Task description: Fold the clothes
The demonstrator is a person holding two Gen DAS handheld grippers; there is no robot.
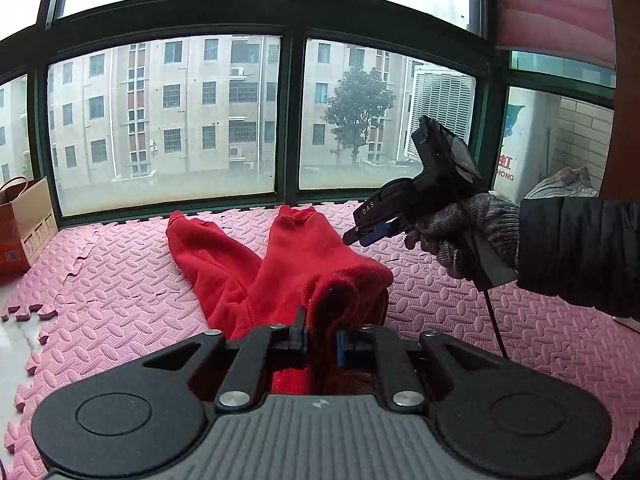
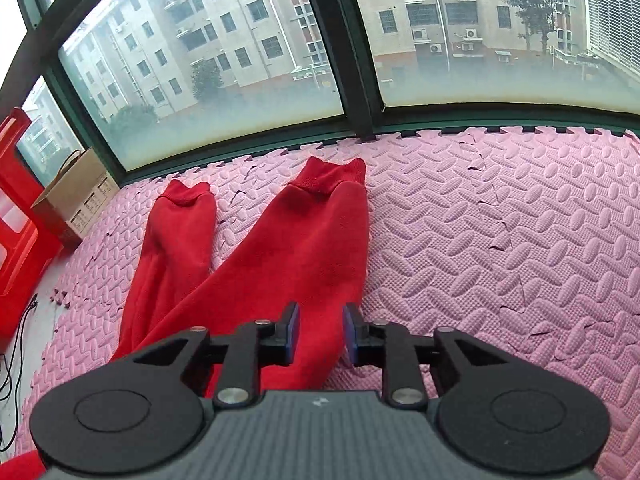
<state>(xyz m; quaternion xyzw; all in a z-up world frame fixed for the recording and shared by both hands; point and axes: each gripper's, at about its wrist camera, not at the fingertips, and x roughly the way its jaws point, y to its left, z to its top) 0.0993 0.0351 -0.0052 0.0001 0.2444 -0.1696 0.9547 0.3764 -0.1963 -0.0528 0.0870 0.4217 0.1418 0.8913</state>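
— Red fleece is bunched between the pads of our left hand-held gripper (image 1: 320, 340); the jaws are pinched nearly together on the waist end of the red trousers (image 1: 280, 264), lifting it into a hump.

— And our right hand-held gripper (image 2: 320, 334)?

— Its jaws stand a little apart, hovering above the near part of the wider trouser leg, with nothing clamped. From the left wrist we see it held by a gloved hand (image 1: 460, 236) off to the right of the cloth.

— Where do the trousers lie?

— Spread on the pink foam mat (image 2: 500, 240), both cuffs pointing toward the window (image 1: 168, 120). A cardboard box (image 2: 76, 196) sits at the mat's left edge, beside something made of red plastic (image 2: 16, 220).
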